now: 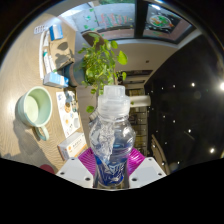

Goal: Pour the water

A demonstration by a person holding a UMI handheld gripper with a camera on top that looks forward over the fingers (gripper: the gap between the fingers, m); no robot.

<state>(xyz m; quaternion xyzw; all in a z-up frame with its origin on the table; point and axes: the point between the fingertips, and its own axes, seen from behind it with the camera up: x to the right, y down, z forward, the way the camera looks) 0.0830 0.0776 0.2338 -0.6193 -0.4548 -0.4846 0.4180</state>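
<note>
A clear plastic water bottle (111,140) with a blue label and a white cap stands between my fingers, held well above the table and tipped so that its neck points away from me. My gripper (111,162) is shut on the bottle, and its purple pads (90,161) press against both sides of the body. Off to the left, on the wooden table (15,140), a pale green mug (35,108) rests with its mouth towards me. The bottle's base is hidden behind the fingers.
A leafy green plant (102,62) rises just beyond the bottle's cap. Printed cards (68,110) and a white block (71,148) lie between the mug and the bottle. Blue and white items (55,60) sit further back. A dark floor (185,100) fills the right side.
</note>
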